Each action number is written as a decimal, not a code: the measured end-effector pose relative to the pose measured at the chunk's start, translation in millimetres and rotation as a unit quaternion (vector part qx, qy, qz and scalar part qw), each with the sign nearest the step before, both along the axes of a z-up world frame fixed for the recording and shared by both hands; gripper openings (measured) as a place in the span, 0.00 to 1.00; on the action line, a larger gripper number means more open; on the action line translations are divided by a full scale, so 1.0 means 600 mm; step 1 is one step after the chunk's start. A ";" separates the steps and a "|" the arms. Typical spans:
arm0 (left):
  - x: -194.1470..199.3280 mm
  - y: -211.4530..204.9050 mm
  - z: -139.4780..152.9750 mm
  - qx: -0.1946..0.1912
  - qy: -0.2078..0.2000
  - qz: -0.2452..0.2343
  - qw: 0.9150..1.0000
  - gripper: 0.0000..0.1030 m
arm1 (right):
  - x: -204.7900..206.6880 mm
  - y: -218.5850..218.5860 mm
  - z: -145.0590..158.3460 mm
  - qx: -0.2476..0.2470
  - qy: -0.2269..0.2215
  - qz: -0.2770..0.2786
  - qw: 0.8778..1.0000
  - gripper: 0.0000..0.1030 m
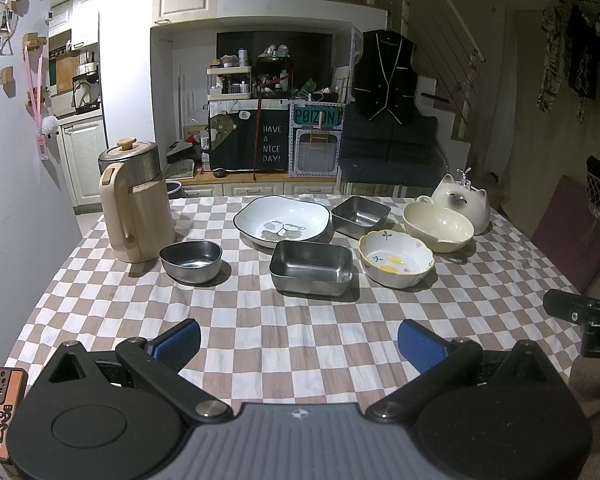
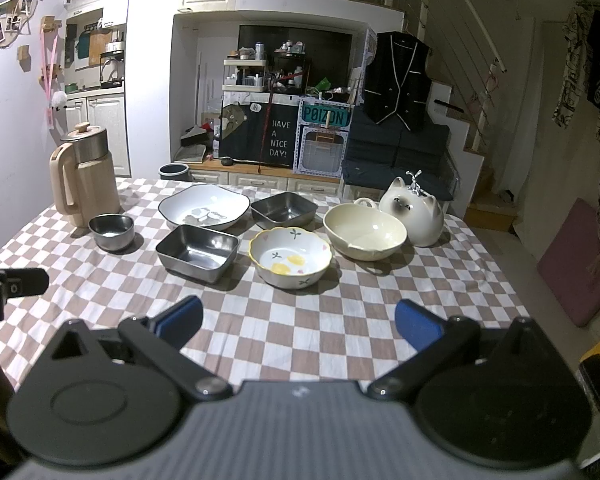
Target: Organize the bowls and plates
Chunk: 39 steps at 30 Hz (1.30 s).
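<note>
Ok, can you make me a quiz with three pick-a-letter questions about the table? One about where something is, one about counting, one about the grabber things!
1. What stands beside the round metal bowl?
A. beige jug
B. cat jar
C. yellow-rimmed bowl

2. How many metal dishes are on the checked cloth?
A. one
B. three
C. five

3. How are the left gripper and right gripper?
A. both open, empty
B. both shut
C. one holding a bowl

Answers: 1 A, the beige jug stands just behind it. 2 B, one round bowl plus two rectangular trays. 3 A, the blue fingers sit wide apart over bare cloth.
</note>
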<state>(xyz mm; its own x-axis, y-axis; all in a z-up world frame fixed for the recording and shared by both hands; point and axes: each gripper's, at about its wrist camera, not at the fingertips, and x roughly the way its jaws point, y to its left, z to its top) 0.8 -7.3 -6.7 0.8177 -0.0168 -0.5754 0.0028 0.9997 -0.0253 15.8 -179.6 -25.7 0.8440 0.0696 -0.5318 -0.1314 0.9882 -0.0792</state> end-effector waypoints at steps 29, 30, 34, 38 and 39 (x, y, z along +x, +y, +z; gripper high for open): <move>0.102 0.042 0.022 0.004 -0.025 0.010 1.000 1.00 | 0.063 0.019 0.001 0.041 -0.028 0.005 0.999 1.00; 0.112 0.044 0.022 0.010 -0.028 0.011 1.000 1.00 | 0.070 0.022 0.000 0.041 -0.029 0.007 0.999 1.00; 0.160 0.052 0.021 0.026 -0.031 0.012 0.999 1.00 | 0.110 0.033 -0.004 0.041 -0.028 0.016 0.999 1.00; 0.220 0.062 0.016 0.042 -0.031 0.006 0.999 1.00 | 0.157 0.043 -0.010 0.047 -0.038 0.016 0.998 1.00; 0.238 0.065 0.015 0.048 -0.033 0.004 0.998 1.00 | 0.167 0.045 -0.012 0.048 -0.043 0.012 0.998 1.00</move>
<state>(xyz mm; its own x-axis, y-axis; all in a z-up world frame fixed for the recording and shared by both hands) 143.3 31.6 2.3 0.8541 0.0422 -0.5184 -0.0070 0.9975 0.0697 116.3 -152.7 -32.9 0.8834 0.1380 -0.4478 -0.1522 0.9883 0.0042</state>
